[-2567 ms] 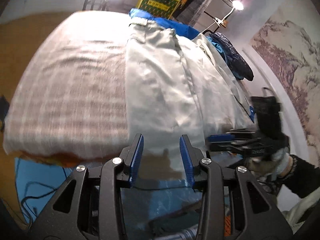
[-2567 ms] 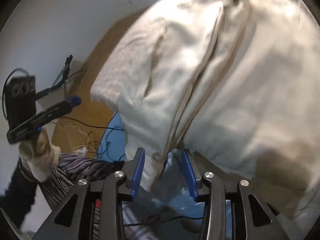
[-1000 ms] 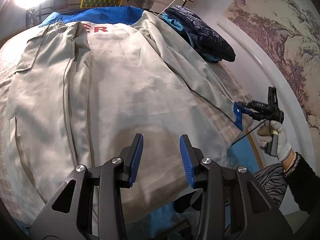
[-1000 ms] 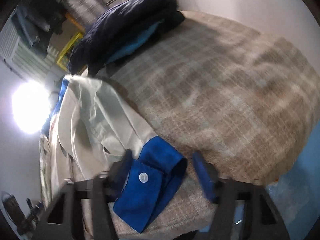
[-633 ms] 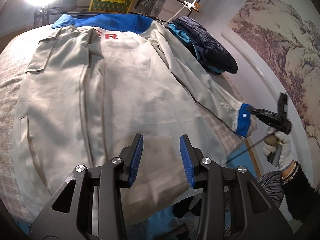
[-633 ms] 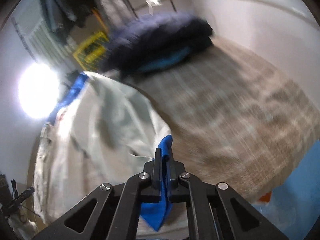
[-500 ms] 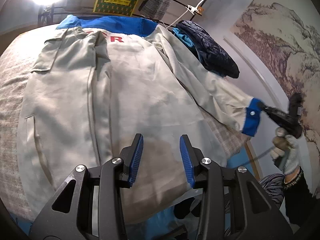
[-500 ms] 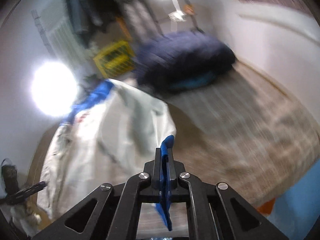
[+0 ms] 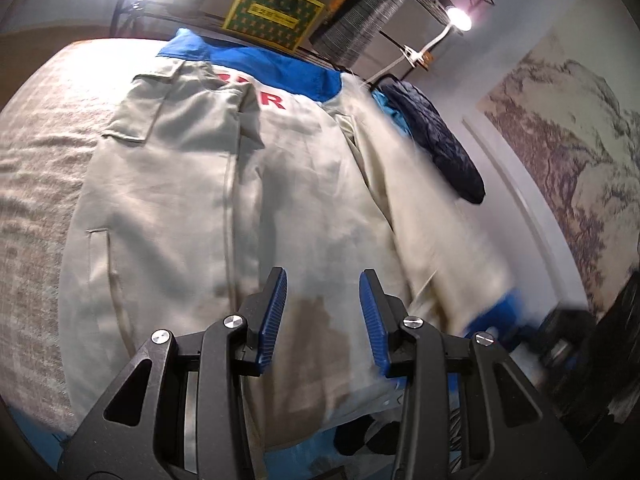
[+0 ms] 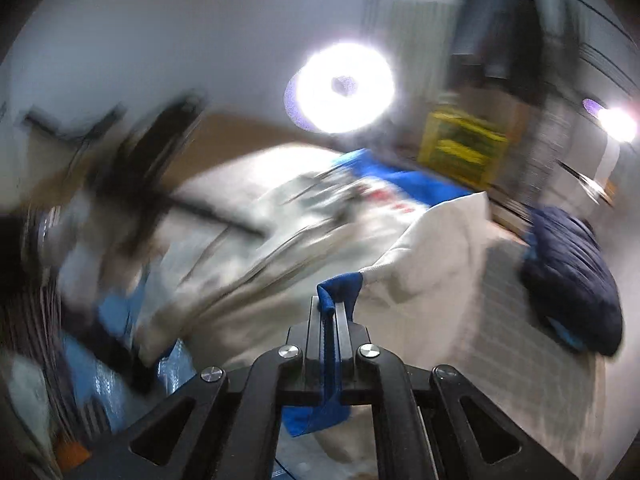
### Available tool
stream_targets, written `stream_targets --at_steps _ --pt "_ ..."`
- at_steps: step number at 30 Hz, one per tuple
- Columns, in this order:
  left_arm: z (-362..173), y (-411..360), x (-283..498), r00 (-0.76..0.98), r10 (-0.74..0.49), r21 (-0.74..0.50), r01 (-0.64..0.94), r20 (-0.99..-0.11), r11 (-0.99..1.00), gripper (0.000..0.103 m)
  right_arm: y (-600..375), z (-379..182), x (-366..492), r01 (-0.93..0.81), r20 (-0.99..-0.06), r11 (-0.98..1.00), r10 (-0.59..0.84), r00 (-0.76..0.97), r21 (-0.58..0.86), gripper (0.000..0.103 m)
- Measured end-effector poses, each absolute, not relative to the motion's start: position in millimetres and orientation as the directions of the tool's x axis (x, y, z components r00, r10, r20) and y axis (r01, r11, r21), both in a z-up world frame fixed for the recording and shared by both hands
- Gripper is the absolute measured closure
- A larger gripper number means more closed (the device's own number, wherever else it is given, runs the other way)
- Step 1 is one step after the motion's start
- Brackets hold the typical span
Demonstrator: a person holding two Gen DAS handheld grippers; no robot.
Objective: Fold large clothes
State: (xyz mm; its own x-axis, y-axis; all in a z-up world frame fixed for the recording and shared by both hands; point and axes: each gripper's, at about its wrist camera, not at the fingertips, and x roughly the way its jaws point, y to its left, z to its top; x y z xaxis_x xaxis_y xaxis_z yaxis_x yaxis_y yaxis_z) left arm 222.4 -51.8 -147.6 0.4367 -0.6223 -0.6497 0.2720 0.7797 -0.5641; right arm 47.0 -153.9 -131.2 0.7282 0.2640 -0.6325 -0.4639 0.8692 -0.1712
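Pale grey work jacket with blue collar band and red lettering (image 9: 224, 184) lies spread flat on the checked beige bedcover (image 9: 36, 168), collar at the far end, hem at the near edge. Its left half is already folded in over the middle, chest pocket showing.

Right gripper (image 10: 330, 308): jaws closed tight on the blue sleeve cuff (image 10: 340, 286). Sleeve is lifted off the bed, grey cloth trailing back from the cuff toward the shoulder. Both views are smeared by motion on that side.

Left gripper (image 9: 323, 312): jaws apart, nothing between them, hovering above the jacket near the hem. Not pinning any cloth.

Risks, as I judge them:
- The bite is on the cuff alone, with most of it hanging below the jaws. A quick swing could slide it out, and the sleeve would drop short of the body.
- With nothing holding the body down, the sleeve's pull could drag the right shoulder and skew the fold already made on the left.
- Near hem overhangs the bed edge; a tug toward the near side may slip the whole garment off.
- Dark blue quilted garment (image 9: 436, 140) sits just beside the right shoulder, at the far right; a wide arc could snag it.
- The grippers look near each other, so a collision is possible.
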Motion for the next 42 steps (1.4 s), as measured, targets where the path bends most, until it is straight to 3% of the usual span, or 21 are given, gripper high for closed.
stream_targets --at_steps 6,8,9,10,13,16,23,27,29,30,31,32,33,34,39,42 --pt "-170.0 -37.5 230.9 0.399 -0.632 -0.617 0.185 -0.664 0.765 0.065 -94.4 -197.1 51.8 -0.643 -0.761 0.729 0.274 0.588 -0.235 0.102" --pt "-177.9 -37.6 230.5 0.381 -0.638 -0.627 0.171 -0.669 0.76 0.065 -94.2 -208.5 54.2 -0.669 -0.79 0.71 0.274 0.548 -0.218 0.095" --pt "-181.5 -38.5 229.7 0.371 -0.642 -0.633 0.164 -0.671 0.756 0.065 -96.5 -209.8 51.5 -0.677 -0.797 0.708 0.284 0.534 -0.201 0.079" --pt "-185.4 -40.0 229.2 0.355 -0.65 -0.643 0.157 -0.672 0.75 0.065 -102.0 -207.8 50.3 -0.683 -0.793 0.709 0.309 0.525 -0.176 0.07" --pt "-196.4 -46.8 219.9 0.3 -0.684 -0.681 0.133 -0.665 0.72 0.065 -129.1 -192.0 41.7 -0.69 -0.773 0.721 0.405 0.488 -0.059 0.068" --pt "-203.8 -60.1 205.1 0.241 -0.719 -0.711 0.134 -0.652 0.69 0.05 -176.9 -175.0 47.0 -0.591 -0.727 0.804 0.448 0.52 0.073 0.058" --pt "-215.6 -96.4 188.6 0.174 -0.681 -0.654 0.191 -0.712 0.732 0.047 -284.4 -193.5 85.0 -0.276 -0.69 0.871 0.491 0.532 0.407 0.056" --pt "-231.5 -102.3 187.7 0.144 -0.68 -0.659 0.169 -0.719 0.732 0.048 -302.4 -230.6 107.5 -0.174 -0.698 0.834 0.538 0.473 0.524 0.056" --pt "-233.2 -105.7 188.0 0.15 -0.682 -0.658 0.181 -0.716 0.731 0.064 -300.0 -243.9 118.6 -0.162 -0.692 0.808 0.574 0.438 0.567 0.057" --pt "-235.5 -109.4 189.1 0.128 -0.688 -0.664 0.186 -0.714 0.724 0.084 -295.4 -247.6 123.2 -0.169 -0.692 0.803 0.583 0.427 0.572 0.062" --pt "-237.8 -110.1 188.9 0.115 -0.693 -0.67 0.188 -0.711 0.718 0.097 -288.4 -251.8 127.9 -0.182 -0.697 0.801 0.589 0.409 0.57 0.071" --pt "-239.7 -113.1 188.3 0.111 -0.69 -0.667 0.189 -0.715 0.721 0.097 -283.9 -254.2 130.9 -0.188 -0.701 0.801 0.591 0.4 0.568 0.077" --pt "-239.7 -115.3 186.5 0.116 -0.688 -0.663 0.194 -0.716 0.723 0.099 -279.1 -256.4 132.5 -0.193 -0.705 0.804 0.589 0.395 0.563 0.095" --pt "-238.7 -116.6 185.4 0.117 -0.692 -0.666 0.195 -0.713 0.72 0.101 -272.4 -257.3 136.1 -0.197 -0.717 0.814 0.576 0.392 0.547 0.103" --pt "-220.5 -114.8 162.0 0.105 -0.761 -0.739 0.186 -0.641 0.648 0.102 -266.4 -217.5 124.1 -0.282 -0.727 0.842 0.539 0.426 0.46 0.103" --pt "-226.6 -123.0 151.3 0.109 -0.698 -0.661 0.247 -0.708 0.709 0.102 -265.2 -196.0 112.6 -0.349 -0.749 0.866 0.489 0.447 0.357 0.103"
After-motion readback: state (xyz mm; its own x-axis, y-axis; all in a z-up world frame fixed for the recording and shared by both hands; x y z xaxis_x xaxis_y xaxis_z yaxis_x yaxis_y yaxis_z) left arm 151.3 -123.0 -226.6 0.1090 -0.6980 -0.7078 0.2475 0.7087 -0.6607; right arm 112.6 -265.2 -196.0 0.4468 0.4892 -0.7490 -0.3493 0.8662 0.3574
